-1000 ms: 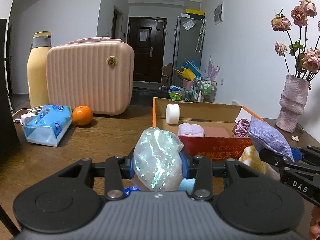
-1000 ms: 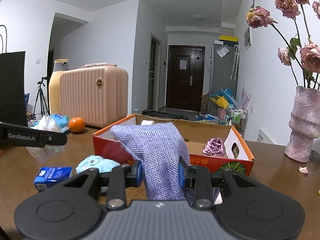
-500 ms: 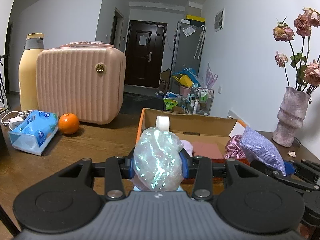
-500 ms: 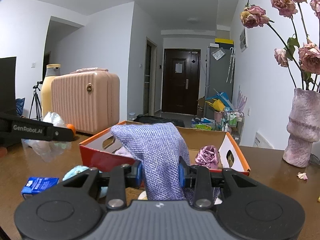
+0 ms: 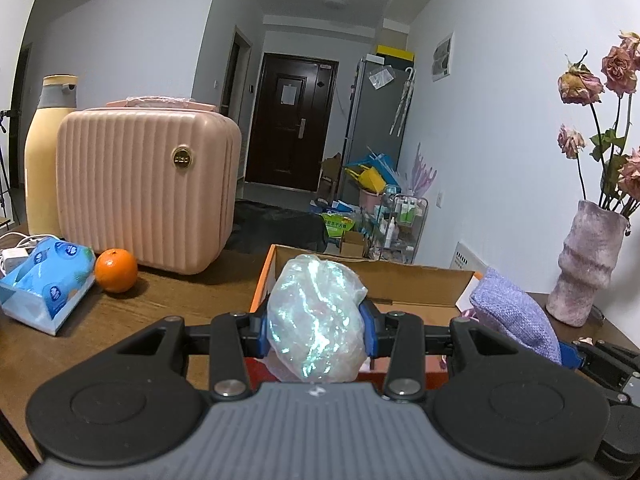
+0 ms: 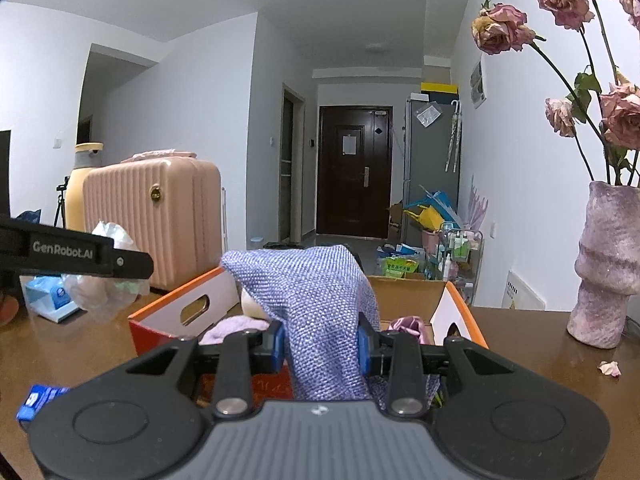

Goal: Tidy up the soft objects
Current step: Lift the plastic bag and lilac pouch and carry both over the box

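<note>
My left gripper [image 5: 316, 330] is shut on a crumpled iridescent plastic bag [image 5: 316, 316], held at the near left edge of the orange cardboard box [image 5: 264, 276]. My right gripper [image 6: 322, 342] is shut on a purple knitted cloth [image 6: 312, 296], held over the box's near rim [image 6: 172, 308]. The cloth also shows in the left wrist view [image 5: 516, 316], and the bag in the right wrist view [image 6: 104, 288]. Inside the box lie a lilac towel [image 6: 236, 326] and a mauve fabric flower [image 6: 408, 326].
A pink suitcase [image 5: 144, 192] and a yellow bottle [image 5: 44, 152] stand at the back left. An orange [image 5: 116, 270] and a blue tissue pack [image 5: 44, 280] lie on the wooden table. A vase of dried roses [image 6: 608, 264] stands at the right. A small blue packet [image 6: 38, 398] lies near left.
Both grippers have moved forward and up toward the box with their loads. The box now fills the space just ahead, and the blue plush on the table has dropped out of view.
</note>
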Motion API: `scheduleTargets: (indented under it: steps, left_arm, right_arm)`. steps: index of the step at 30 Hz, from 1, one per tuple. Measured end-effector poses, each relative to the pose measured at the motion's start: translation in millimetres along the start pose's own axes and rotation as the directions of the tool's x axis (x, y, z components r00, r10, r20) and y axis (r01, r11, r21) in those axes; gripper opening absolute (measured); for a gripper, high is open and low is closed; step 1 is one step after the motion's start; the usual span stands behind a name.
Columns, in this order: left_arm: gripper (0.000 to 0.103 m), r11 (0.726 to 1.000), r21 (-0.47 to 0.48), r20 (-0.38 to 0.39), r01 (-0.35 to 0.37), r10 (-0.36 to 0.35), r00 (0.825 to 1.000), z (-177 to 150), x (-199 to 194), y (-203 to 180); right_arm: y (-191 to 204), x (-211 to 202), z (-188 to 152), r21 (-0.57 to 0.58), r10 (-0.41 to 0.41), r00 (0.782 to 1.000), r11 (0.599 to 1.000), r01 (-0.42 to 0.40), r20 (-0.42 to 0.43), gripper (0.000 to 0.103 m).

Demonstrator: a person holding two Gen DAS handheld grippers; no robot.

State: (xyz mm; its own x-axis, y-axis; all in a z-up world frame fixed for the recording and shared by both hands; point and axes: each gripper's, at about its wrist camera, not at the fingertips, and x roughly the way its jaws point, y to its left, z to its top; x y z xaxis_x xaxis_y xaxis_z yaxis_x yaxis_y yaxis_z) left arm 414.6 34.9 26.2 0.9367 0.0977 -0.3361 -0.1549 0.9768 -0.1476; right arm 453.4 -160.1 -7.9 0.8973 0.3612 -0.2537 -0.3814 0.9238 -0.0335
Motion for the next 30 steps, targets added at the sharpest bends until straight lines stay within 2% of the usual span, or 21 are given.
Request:
scheduleTargets:
  steps: [11, 30]
  left_arm:
    - [0.042, 1.000, -0.013, 0.004, 0.006, -0.005, 1.000, 11, 29, -9]
    - [0.042, 1.000, 0.009, -0.008, 0.014, -0.014, 1.000, 20, 89, -39]
  right_arm:
    - [-12, 23, 10, 0.016, -0.020, 1.000, 1.000, 0.020, 0.014, 0.032]
    - [-32, 79, 24, 0.021, -0.088, 0.995, 0.996, 0.089, -0.042, 0.033]
